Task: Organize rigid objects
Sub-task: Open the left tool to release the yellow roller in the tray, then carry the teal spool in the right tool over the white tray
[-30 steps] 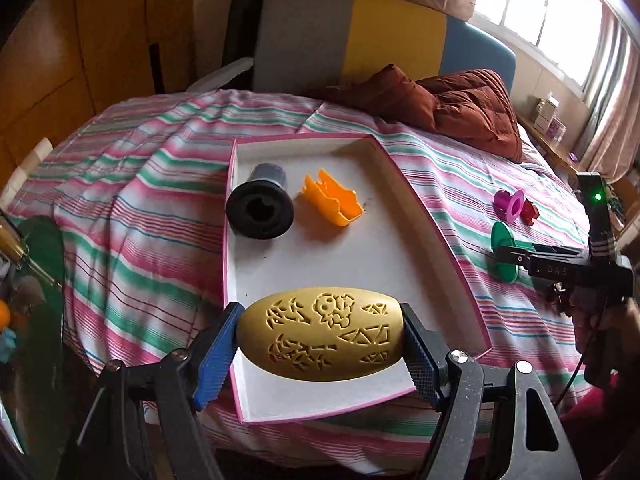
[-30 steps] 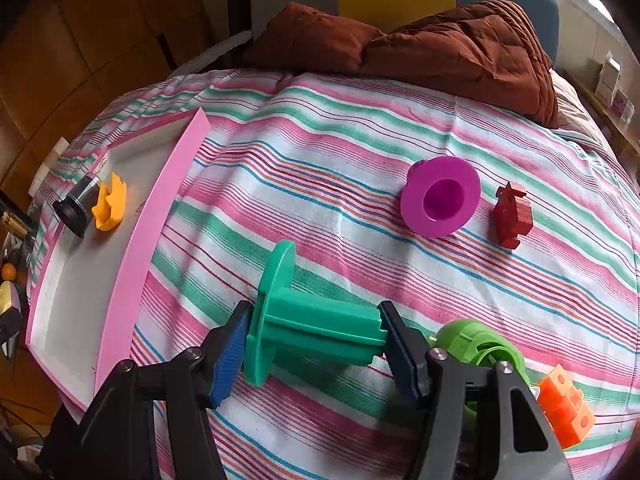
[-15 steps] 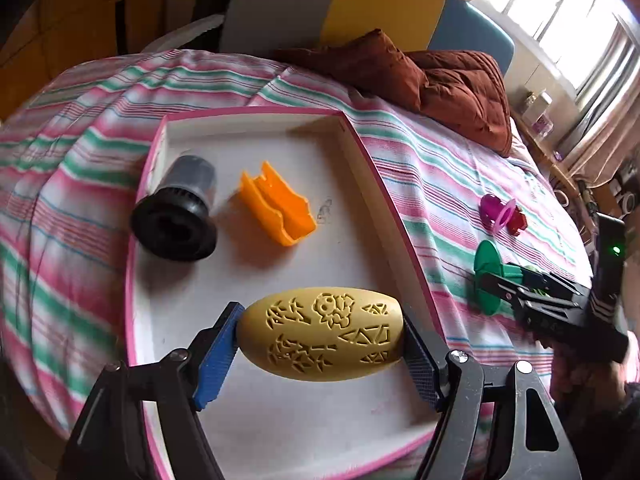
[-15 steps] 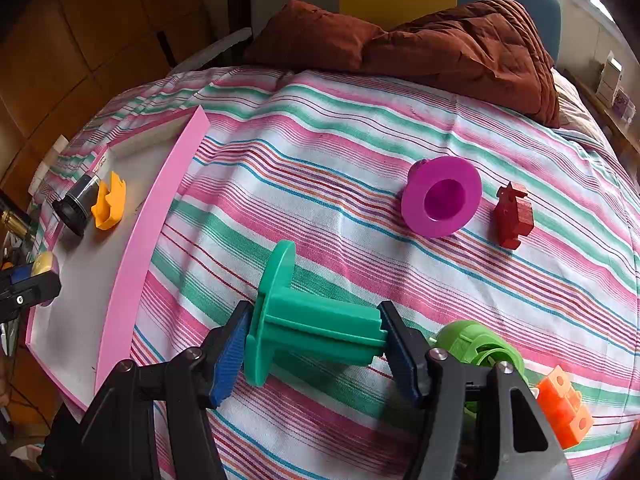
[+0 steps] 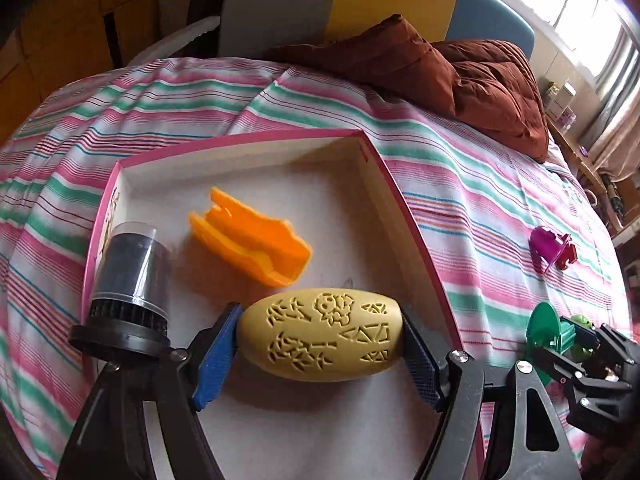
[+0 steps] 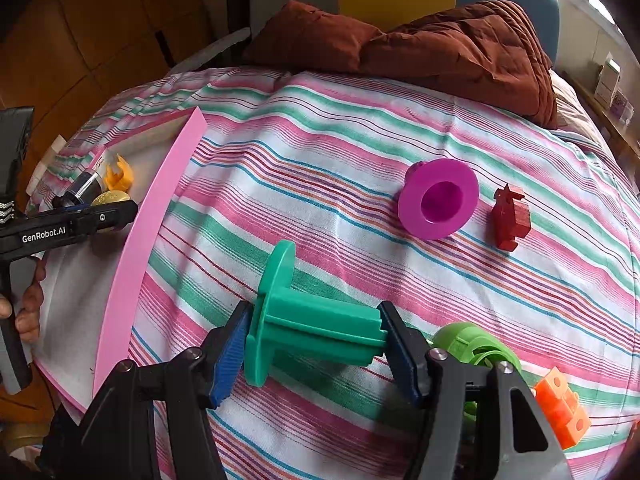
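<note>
My left gripper (image 5: 320, 344) is shut on a yellow egg-shaped piece with carved patterns (image 5: 320, 340), held just over the floor of the pink-rimmed white tray (image 5: 400, 200). Inside the tray lie an orange clip-like part (image 5: 252, 248) and a black cylinder with a clear cap (image 5: 128, 280). My right gripper (image 6: 316, 336) is shut on a green flanged spool (image 6: 304, 320), low over the striped bedsheet (image 6: 320, 140) right of the tray (image 6: 160, 200). A magenta flanged cup (image 6: 438, 198) and a red block (image 6: 510, 218) lie farther out on the sheet.
A light-green ring part (image 6: 476, 348) and an orange block (image 6: 564, 412) lie beside my right fingers. A brown quilt (image 6: 440, 48) is bunched at the far end of the bed. A hand (image 6: 28, 308) holds the left tool at the tray's near corner.
My left gripper has carried the yellow piece forward and down over the tray, closer to the orange part and black cylinder. The right gripper with the green spool has stayed still.
</note>
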`<state>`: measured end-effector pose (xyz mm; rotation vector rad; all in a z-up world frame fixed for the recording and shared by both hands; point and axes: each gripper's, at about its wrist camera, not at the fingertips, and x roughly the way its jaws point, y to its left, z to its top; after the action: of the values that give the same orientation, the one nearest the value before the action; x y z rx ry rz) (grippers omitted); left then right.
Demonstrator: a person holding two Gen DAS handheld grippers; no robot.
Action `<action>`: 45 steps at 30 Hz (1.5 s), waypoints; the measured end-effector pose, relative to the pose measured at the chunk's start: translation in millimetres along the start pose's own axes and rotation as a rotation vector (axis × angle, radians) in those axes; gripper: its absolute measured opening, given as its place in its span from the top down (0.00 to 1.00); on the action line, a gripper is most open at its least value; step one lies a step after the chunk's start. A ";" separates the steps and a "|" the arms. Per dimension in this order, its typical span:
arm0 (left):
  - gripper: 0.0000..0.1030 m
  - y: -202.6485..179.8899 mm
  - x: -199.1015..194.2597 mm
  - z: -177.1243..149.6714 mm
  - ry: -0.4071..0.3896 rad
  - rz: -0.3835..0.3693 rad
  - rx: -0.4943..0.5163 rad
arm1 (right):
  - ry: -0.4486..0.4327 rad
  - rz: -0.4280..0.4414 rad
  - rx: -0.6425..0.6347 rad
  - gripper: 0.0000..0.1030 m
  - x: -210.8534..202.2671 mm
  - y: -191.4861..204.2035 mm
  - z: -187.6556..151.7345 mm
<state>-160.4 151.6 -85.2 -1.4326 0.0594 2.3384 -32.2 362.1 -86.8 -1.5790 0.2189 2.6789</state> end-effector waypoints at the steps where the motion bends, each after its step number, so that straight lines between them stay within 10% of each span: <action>1: 0.25 1.3 -3.6 0.7 -0.011 -0.001 -0.004 | 0.000 0.000 0.001 0.39 0.0 -0.7 0.1; 15: 0.18 -0.4 -82.6 -49.9 -0.178 0.094 0.053 | -0.008 -0.024 -0.016 0.39 1.1 3.5 -0.2; 45: 0.17 49.0 -127.7 -109.5 -0.215 0.201 -0.040 | -0.022 -0.069 -0.040 0.39 2.2 8.9 -0.4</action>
<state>-34.2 40.9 -35.1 -1.2345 0.1015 2.6588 -33.7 353.1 -87.9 -1.5370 0.1086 2.6628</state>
